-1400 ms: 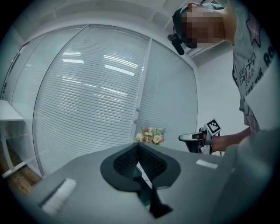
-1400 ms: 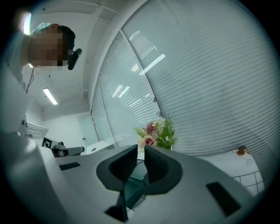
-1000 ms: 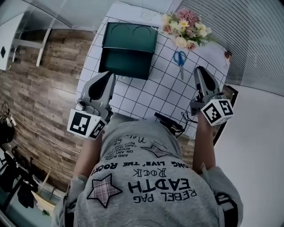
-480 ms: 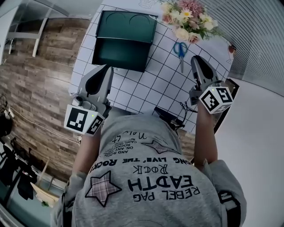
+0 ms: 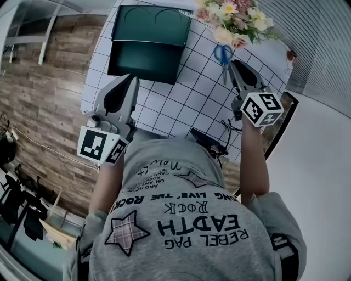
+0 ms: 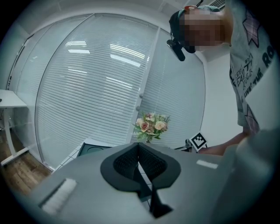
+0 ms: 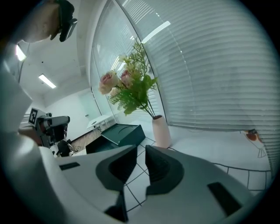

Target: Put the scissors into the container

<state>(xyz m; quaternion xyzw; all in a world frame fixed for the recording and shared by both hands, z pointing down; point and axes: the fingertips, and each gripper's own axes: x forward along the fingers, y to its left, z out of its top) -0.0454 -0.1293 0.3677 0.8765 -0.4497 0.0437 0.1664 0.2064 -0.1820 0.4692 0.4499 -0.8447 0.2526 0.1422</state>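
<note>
Scissors with blue handles lie flat on the white gridded counter, handles toward the flowers and blades toward the person; they sit outside the container, off to its right and well apart from it. The container is a dark green box with its lid tipped back, standing open at the far side of the counter.

The right gripper hangs over the counter with its tip just beside the scissors, on their right; whether it touches them cannot be told. In the right gripper view its jaws are drawn close, only a narrow slit between the pads and nothing in it; beyond them stand a pale vase and the green container.

The left gripper hovers near the front of the container; in the left gripper view its pads meet at the tip, closed and empty. Wooden floor shows at the left of the counter.
</note>
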